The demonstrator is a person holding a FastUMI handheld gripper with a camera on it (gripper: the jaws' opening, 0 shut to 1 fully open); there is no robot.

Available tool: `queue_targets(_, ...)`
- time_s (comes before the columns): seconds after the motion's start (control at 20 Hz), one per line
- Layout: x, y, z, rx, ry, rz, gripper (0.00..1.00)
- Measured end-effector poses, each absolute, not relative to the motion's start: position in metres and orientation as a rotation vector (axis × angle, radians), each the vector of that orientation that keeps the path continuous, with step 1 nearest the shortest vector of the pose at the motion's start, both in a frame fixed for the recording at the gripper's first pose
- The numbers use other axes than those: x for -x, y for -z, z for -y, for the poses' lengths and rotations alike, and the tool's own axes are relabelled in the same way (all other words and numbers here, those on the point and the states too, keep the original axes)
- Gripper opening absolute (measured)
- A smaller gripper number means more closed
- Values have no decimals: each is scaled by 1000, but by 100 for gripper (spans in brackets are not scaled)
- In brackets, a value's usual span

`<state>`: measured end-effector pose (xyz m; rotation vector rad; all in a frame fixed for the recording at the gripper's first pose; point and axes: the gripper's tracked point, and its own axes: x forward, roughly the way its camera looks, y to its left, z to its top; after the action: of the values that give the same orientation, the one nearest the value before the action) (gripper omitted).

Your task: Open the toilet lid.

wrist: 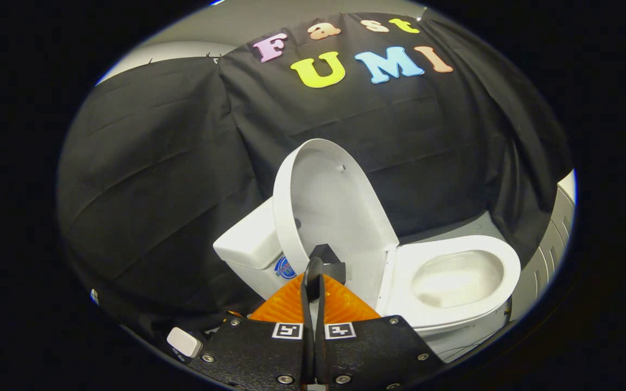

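gripper (313, 271) fingers together, empty; white oval plastic toilet lid (330, 209) upright just ahead. back away straight, avoid nudging it.

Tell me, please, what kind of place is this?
Probably a staged bathroom corner in a test booth, not a real bathroom. A toilet stands with its lid raised against the tank, and black cloth hangs behind as a wall. The gripper, closed, is near the lid.
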<state>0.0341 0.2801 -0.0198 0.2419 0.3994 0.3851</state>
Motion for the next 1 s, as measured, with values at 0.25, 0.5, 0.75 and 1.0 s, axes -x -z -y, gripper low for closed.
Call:
queue_targets(0.25, -35, 19, -295, -185, -382, -371, 1)
queue_targets(0.5, -36, 17, -290, -126, -370, -327, 2)
queue_targets(0.75, -27, -1, -277, -181, -429, -291, 37)
queue_targets(1.0, -29, -45, -224, -126, -355, -145, 95)
